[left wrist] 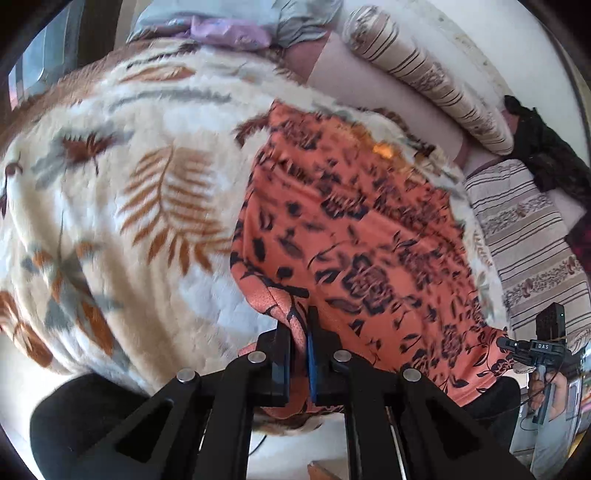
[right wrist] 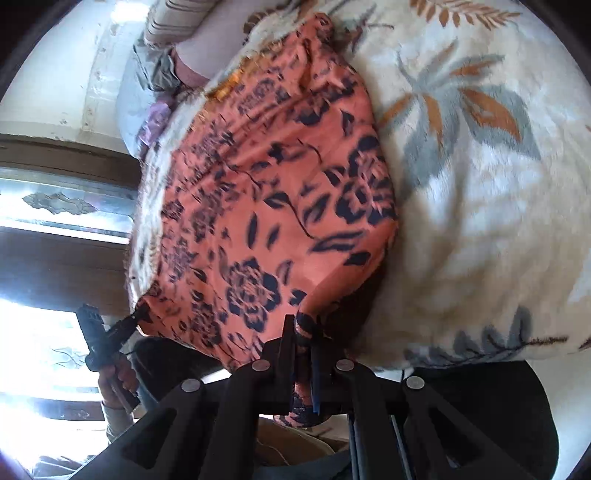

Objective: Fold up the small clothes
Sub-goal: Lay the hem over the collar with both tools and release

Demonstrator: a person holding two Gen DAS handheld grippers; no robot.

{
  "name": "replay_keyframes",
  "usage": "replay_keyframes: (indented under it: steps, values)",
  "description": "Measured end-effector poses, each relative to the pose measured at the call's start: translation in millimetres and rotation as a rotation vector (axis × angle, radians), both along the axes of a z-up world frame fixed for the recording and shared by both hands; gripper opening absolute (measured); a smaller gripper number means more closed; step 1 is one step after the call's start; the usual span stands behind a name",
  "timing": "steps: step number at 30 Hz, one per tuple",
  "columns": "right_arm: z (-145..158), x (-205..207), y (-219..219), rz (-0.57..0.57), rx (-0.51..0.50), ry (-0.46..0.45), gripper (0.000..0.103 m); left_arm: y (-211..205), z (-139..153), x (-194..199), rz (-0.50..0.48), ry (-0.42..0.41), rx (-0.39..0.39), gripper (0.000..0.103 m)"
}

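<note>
An orange garment with a dark floral print [left wrist: 351,236] lies spread on a cream leaf-patterned blanket [left wrist: 110,221]. My left gripper [left wrist: 299,325] is shut on the garment's near left corner, cloth bunched between its fingers. My right gripper [right wrist: 303,328] is shut on the garment's [right wrist: 266,206] other near corner, with cloth pinched between the fingers. Each gripper shows in the other's view: the right one at the far right of the left wrist view [left wrist: 506,343], the left one at the lower left of the right wrist view [right wrist: 136,317]. The near edge is stretched between them.
Striped cushions [left wrist: 424,74] and a striped cover [left wrist: 528,251] lie beyond the blanket, with dark clothing [left wrist: 543,155] at the right. Grey and lilac clothes [left wrist: 229,22] lie at the far end. A window and wooden frame [right wrist: 62,206] stand to the left in the right wrist view.
</note>
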State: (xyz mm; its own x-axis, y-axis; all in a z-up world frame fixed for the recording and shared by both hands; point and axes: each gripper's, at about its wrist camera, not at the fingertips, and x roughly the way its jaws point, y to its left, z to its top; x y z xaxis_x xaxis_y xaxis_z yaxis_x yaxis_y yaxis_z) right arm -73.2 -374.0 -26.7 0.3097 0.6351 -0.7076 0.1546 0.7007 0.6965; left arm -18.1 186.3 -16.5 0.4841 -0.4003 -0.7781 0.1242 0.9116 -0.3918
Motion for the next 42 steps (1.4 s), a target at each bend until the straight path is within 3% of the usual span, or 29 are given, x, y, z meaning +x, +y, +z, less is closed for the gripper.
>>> replay_keyframes:
  steps: [2, 6, 8, 10, 12, 14, 15, 16, 18, 19, 20, 21, 22, 25, 27, 28, 29, 32, 33, 34, 35, 36, 37, 38, 40, 42]
  values:
    - [5.5, 17.8, -3.2, 0.002, 0.025, -0.028, 0.006, -6.1, 8.0, 20.6, -0.012, -0.013, -0.007, 0.007]
    - [-18.2, 53.4, 7.5, 0.069, 0.012, 0.074, 0.006, -21.9, -26.3, 72.0, -0.075, 0.198, 0.015, 0.007]
    - [-8.2, 75.8, 4.7, 0.077, 0.03, 0.051, 0.006, -29.7, -8.6, 91.0, -0.124, 0.14, 0.031, 0.007]
    - [15.2, 106.8, -9.6, 0.033, 0.055, -0.028, 0.006, -32.7, 24.5, 119.4, -0.126, 0.046, 0.001, 0.007]
    - [37.4, 144.5, -26.8, -0.051, 0.088, -0.126, 0.006, -30.7, 52.7, 155.6, -0.08, -0.054, -0.077, 0.007]
    - [43.5, 184.7, -46.3, -0.164, 0.071, -0.195, 0.007, -32.3, 60.7, 197.2, -0.016, -0.144, -0.063, 0.011]
    - [35.7, 202.4, -53.4, -0.216, 0.064, -0.197, 0.007, -33.2, 52.0, 218.9, 0.018, -0.146, -0.053, 0.014]
    - [20.6, 221.4, -59.6, -0.249, 0.045, -0.175, 0.011, -36.8, 32.7, 244.0, 0.035, -0.103, -0.032, 0.033]
    - [-23.2, 252.8, -62.7, -0.27, 0.034, -0.093, 0.03, -40.8, -15.0, 281.4, 0.046, -0.023, 0.003, 0.049]
    - [-44.0, 260.0, -63.8, -0.287, 0.017, -0.057, 0.048, -41.2, -41.7, 294.9, 0.079, 0.04, 0.052, 0.052]
    - [-57.7, 260.4, -65.6, -0.306, 0.027, -0.053, 0.052, -40.3, -60.1, 300.0, 0.113, 0.095, 0.103, 0.053]
    - [-62.6, 255.4, -67.6, -0.326, 0.052, -0.078, 0.053, -37.6, -68.1, 299.3, 0.123, 0.101, 0.073, 0.058]
    - [-60.2, 248.5, -67.7, -0.336, 0.054, -0.108, 0.053, -33.5, -63.6, 294.1, 0.131, 0.065, 0.044, 0.06]
    - [-40.9, 233.8, -63.4, -0.313, -0.021, -0.16, 0.071, -21.7, -33.9, 275.2, 0.139, -0.028, 0.025, 0.067]
    - [-29.1, 225.1, -59.7, -0.271, -0.067, -0.188, 0.071, -9.0, -13.9, 252.8, 0.167, -0.118, -0.002, 0.08]
    - [-25.5, 220.8, -58.8, -0.249, -0.077, -0.197, 0.071, -6.1, -11.3, 242.4, 0.171, -0.142, 0.001, 0.088]
    - [-26.1, 218.1, -54.7, -0.231, -0.086, -0.196, 0.071, -8.2, -13.2, 238.9, 0.153, -0.131, 0.019, 0.089]
    - [-49.6, 225.1, -21.3, -0.081, -0.127, -0.089, 0.073, -28.1, -53.1, 233.9, 0.008, 0.002, 0.097, 0.088]
    - [-49.9, 224.7, -9.8, -0.056, -0.195, -0.111, 0.073, -37.6, -70.0, 234.3, -0.012, 0.053, 0.137, 0.088]
    - [-47.1, 225.8, 0.8, -0.028, -0.256, -0.126, 0.073, -49.6, -73.0, 230.4, -0.016, 0.005, 0.205, 0.088]
    - [-44.2, 228.5, 9.2, -0.008, -0.287, -0.118, 0.065, -60.9, -70.7, 226.7, -0.036, -0.064, 0.265, 0.086]
    - [-42.3, 231.9, 14.7, 0.006, -0.288, -0.105, 0.051, -71.1, -70.5, 228.0, -0.083, -0.074, 0.283, 0.056]
    - [-40.1, 235.2, 18.6, 0.014, -0.314, -0.089, 0.034, -78.2, -68.0, 232.6, -0.102, -0.049, 0.277, 0.042]
    - [-36.3, 237.0, 21.8, 0.019, -0.34, -0.081, 0.03, -79.7, -63.2, 237.4, -0.08, -0.021, 0.268, 0.031]
    - [-23.9, 235.2, 23.3, 0.01, -0.364, -0.078, 0.026, -79.1, -49.2, 245.4, -0.052, 0.024, 0.232, 0.024]
    - [3.3, 224.6, 19.7, -0.015, -0.342, -0.12, 0.023, -74.7, -25.7, 235.7, -0.04, -0.009, 0.194, 0.023]
